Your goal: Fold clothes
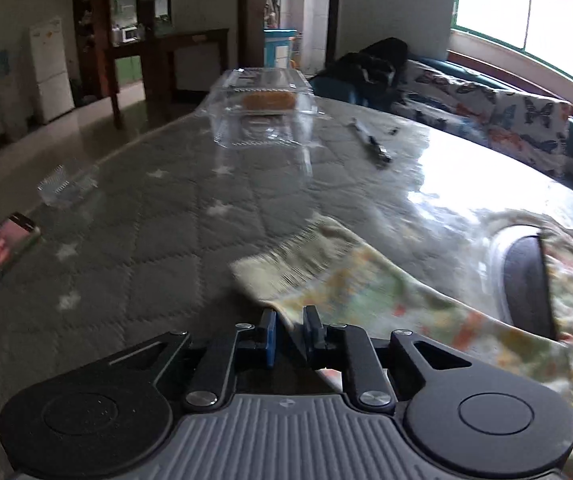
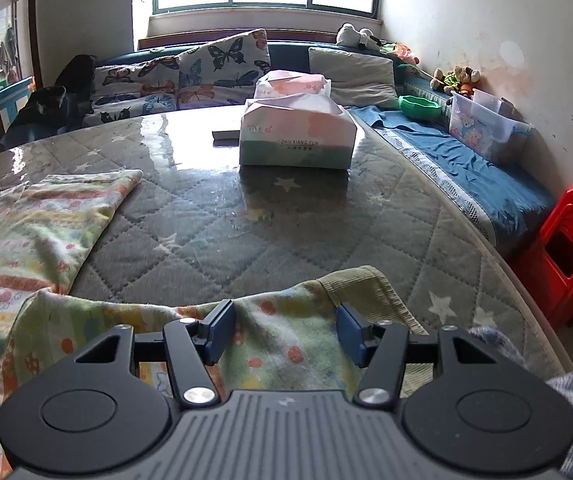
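A small patterned child's garment [image 2: 38,232] in pale green, yellow and orange lies on the grey quilted table [image 2: 214,232]. In the left wrist view my left gripper [image 1: 290,334] is shut on the garment's sleeve edge [image 1: 326,276] near its ribbed cuff. The right gripper's body [image 1: 526,288] shows at the right of that view, over the cloth. In the right wrist view my right gripper [image 2: 284,330] is open, its blue pads on either side of a sleeve [image 2: 286,340] with a ribbed cuff [image 2: 362,284].
A clear plastic box [image 1: 264,110] with something orange inside and a pen [image 1: 370,142] lie on the table's far side. A tissue pack [image 2: 298,136] stands mid-table. A butterfly-print sofa [image 2: 190,76] lies beyond. A red stool [image 2: 566,252] stands at right.
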`<state>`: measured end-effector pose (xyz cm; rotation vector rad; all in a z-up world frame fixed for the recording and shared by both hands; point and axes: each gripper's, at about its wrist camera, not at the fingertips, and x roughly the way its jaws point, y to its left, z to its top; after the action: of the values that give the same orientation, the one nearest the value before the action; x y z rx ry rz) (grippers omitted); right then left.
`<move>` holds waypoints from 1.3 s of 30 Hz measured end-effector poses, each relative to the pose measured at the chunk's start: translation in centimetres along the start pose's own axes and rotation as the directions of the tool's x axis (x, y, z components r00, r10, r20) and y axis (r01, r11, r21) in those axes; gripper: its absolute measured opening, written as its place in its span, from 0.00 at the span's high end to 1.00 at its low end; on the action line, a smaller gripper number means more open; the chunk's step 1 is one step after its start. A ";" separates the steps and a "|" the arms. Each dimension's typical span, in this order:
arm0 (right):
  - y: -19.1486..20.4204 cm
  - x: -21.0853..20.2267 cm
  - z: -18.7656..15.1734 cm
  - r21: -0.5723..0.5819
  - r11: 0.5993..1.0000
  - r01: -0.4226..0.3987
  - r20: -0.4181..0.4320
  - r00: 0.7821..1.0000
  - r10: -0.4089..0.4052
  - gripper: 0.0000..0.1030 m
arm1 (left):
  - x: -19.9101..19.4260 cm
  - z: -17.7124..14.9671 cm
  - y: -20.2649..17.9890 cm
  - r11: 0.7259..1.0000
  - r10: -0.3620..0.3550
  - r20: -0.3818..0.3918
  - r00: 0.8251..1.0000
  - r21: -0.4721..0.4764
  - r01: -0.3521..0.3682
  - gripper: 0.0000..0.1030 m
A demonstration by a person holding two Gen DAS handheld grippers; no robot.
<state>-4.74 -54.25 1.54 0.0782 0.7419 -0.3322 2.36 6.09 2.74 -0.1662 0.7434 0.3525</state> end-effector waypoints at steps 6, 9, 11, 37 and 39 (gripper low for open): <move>0.8 -1.1 1.4 -0.047 0.999 -0.009 0.013 1.000 0.009 0.45 | -0.7 0.9 0.7 0.998 0.052 0.026 0.998 0.021 -0.053 0.54; 1.8 -1.7 2.3 -0.071 0.996 -0.057 0.014 0.998 0.058 0.45 | -2.1 1.3 0.9 1.000 0.009 0.044 0.999 0.022 -0.010 0.32; 2.9 -1.6 2.9 -0.087 0.992 -0.091 0.007 0.996 0.092 0.45 | -3.1 1.4 0.2 0.998 -0.041 0.055 0.998 0.044 0.038 0.14; 12.9 8.6 9.4 -0.132 0.955 -0.267 -0.102 0.961 0.255 0.84 | -0.6 -2.3 -17.3 0.796 -0.271 -0.053 0.961 0.549 0.254 0.02; 13.1 9.0 9.6 -0.135 0.956 -0.261 -0.096 0.964 0.250 0.89 | -0.2 -2.2 -17.3 0.792 -0.269 -0.052 0.962 0.556 0.251 0.01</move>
<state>11.89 -46.03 1.94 0.0474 0.8209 -0.0266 7.26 -10.64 1.63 0.2942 0.7545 -0.1389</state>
